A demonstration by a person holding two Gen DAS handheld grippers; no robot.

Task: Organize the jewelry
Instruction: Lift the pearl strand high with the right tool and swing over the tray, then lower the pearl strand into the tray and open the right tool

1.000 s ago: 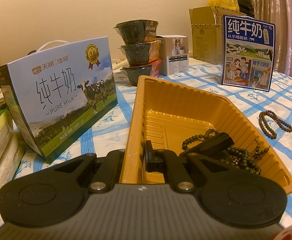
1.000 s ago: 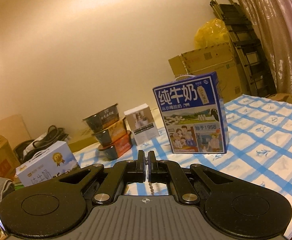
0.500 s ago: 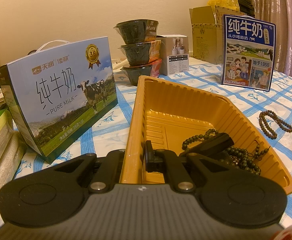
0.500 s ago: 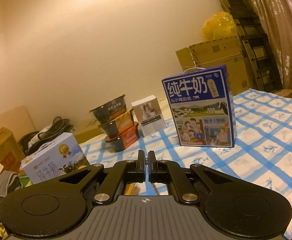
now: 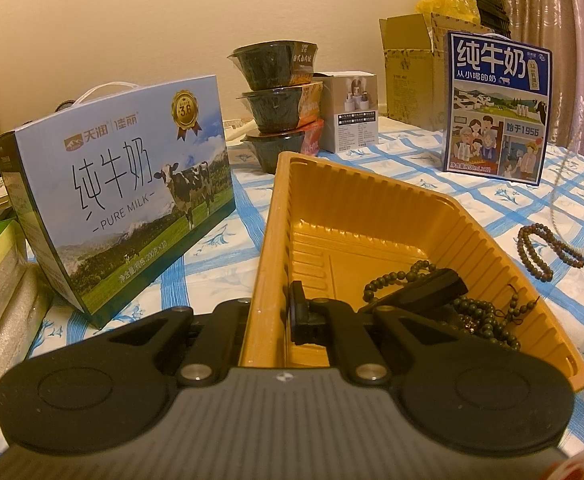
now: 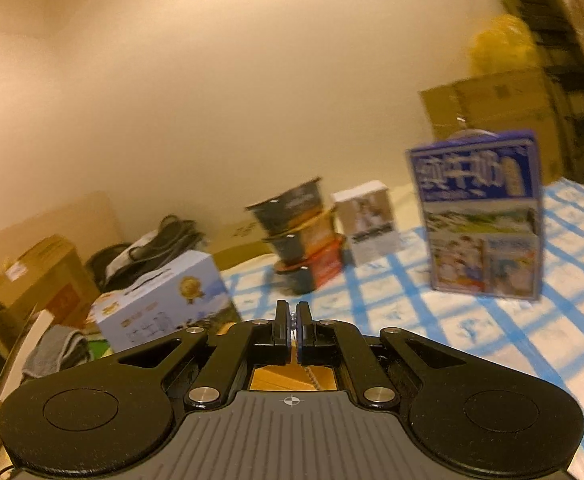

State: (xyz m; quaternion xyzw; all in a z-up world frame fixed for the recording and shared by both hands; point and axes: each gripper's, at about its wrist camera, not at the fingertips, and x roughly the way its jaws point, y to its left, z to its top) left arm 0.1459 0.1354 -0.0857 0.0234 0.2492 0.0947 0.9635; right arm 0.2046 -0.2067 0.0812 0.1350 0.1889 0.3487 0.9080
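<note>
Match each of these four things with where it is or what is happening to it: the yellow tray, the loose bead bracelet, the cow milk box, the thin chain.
Things:
1. yellow tray
2. loose bead bracelet
3. cow milk box
4. thin chain

States:
A. pinched between the right fingers
B. lying flat on the checked cloth, outside the tray
C. standing upright beside the tray
D. wall clamped by the left fingers, beads inside

Pairs: 1-D, 2-B, 3-C, 4-A

A yellow ribbed plastic tray (image 5: 332,216) holds dark green bead strands (image 5: 480,312) heaped in its near right corner, while a brown bead bracelet (image 5: 548,252) lies coiled on the table beside it.
</note>
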